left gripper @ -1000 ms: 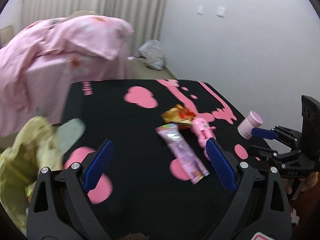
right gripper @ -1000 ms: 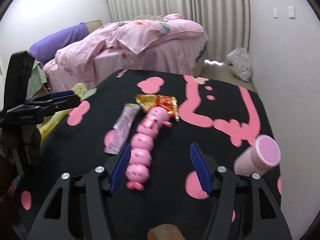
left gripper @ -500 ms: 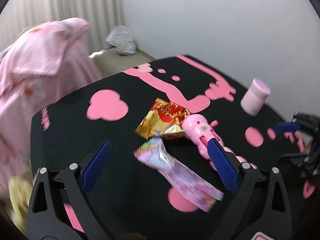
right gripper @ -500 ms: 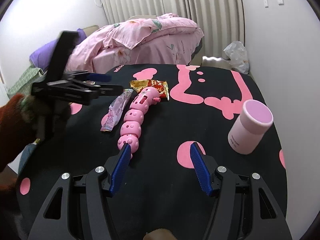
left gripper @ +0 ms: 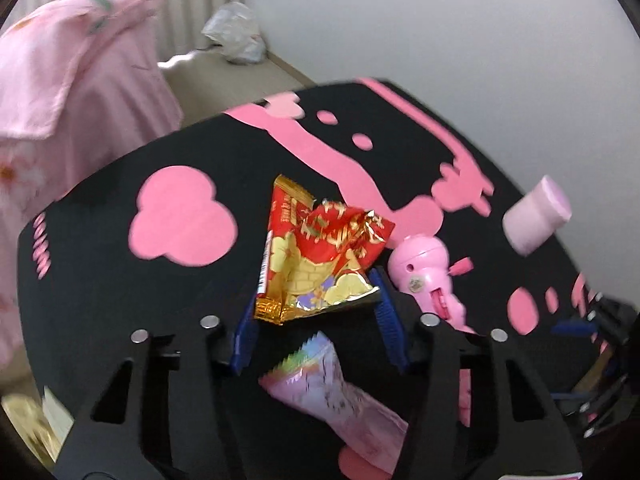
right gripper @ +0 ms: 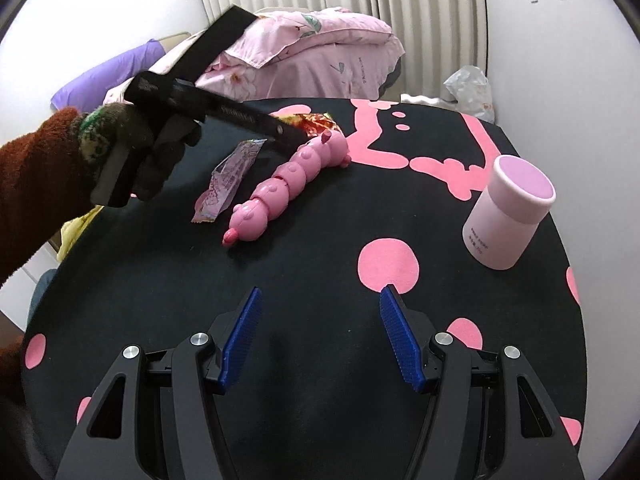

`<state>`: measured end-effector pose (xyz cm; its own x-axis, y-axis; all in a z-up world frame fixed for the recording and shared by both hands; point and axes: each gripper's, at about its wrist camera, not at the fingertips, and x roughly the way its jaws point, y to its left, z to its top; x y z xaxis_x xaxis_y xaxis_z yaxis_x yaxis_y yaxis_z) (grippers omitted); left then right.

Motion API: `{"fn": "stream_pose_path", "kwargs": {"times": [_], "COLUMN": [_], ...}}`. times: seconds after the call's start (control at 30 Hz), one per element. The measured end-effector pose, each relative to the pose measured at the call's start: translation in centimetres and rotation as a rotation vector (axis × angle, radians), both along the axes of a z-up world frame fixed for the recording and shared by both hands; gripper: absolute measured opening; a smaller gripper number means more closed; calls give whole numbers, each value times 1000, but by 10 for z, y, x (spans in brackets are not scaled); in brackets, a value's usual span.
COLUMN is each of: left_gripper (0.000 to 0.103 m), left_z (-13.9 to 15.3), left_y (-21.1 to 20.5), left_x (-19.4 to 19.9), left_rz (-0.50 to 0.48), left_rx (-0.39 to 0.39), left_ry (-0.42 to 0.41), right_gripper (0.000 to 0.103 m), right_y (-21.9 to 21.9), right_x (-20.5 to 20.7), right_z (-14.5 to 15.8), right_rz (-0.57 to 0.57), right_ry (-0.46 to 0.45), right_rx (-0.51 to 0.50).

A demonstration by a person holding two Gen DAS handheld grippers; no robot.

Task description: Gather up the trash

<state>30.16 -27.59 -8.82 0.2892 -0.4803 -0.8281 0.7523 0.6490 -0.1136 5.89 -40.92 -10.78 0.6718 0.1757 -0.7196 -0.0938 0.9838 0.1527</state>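
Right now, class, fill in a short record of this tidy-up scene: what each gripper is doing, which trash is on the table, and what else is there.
left gripper: jaws just closed in on the red and gold wrapper, pads at its lower corners
right gripper: open, empty, above bare table
other trash: pink wrapper, lying flat beside the toy
not trash: pink caterpillar toy, pink jar standing upright
off the table: bed with pink quilt

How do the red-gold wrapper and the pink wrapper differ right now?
The red-gold wrapper is crumpled and foil-shiny; the pink wrapper is long, pale and flat. The left gripper, whose jaws have just been closing, has the red-gold wrapper between its pads; the pink wrapper lies free beside the pink caterpillar toy. Both are snack wrappers.
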Motion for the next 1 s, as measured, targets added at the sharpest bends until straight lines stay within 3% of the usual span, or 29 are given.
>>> {"fn": "stream_pose_path", "kwargs": {"times": [0.2, 0.33, 0.47, 0.6, 0.77, 0.87, 0.93, 1.0], "left_gripper": [48, 49, 52, 60, 68, 74, 75, 77], "left_z": [27, 26, 15, 5, 0, 1, 2, 3], "left_y": [74, 123, 159, 178, 179, 181, 182, 185], "left_x": [-33, -65, -90, -106, -123, -129, -131, -133], "left_rz": [242, 384, 474, 510, 472, 453, 451, 456], "left_rx": [-103, -77, -82, -126, -135, -139, -146, -158], "left_ry": [-32, -49, -23, 20, 15, 1, 2, 5], "right_gripper": [58, 58, 58, 58, 57, 54, 53, 53], "right_y": [5, 16, 47, 79, 99, 113, 123, 120], "right_x": [3, 15, 41, 70, 102, 116, 118, 112], "right_z": [6, 15, 21, 22, 26, 25, 25, 26], "right_rz": [-24, -7, 89, 152, 169, 190, 202, 204], "right_ry": [-14, -22, -18, -30, -35, -13, 9, 15], "right_rx": [-30, -47, -32, -36, -63, -120, -226, -230]}}
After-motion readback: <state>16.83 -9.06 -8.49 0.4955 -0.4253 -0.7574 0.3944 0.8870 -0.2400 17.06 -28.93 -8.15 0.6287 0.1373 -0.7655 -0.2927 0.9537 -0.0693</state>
